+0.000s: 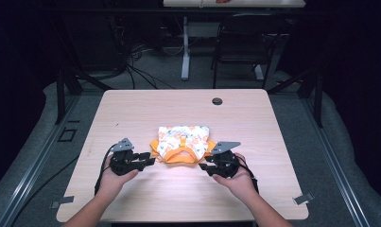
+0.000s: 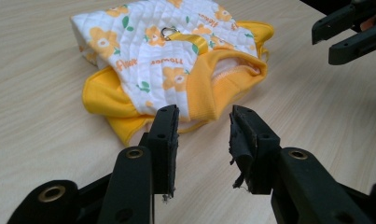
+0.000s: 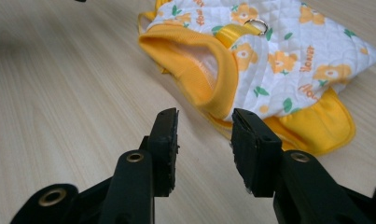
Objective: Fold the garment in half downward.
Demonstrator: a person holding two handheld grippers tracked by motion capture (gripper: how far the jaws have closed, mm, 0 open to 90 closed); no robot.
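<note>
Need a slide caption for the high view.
Both open tools, left and right, flank a folded floral pet vest on the table.

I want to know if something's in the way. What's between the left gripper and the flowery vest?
Nothing: bare wooden table runs from the open left gripper to the vest, as the left gripper view shows.

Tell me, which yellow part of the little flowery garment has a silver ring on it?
The yellow strap across the white flowery back of the garment carries the metal ring. The yellow collar and the yellow side flap are plain fabric.
</note>
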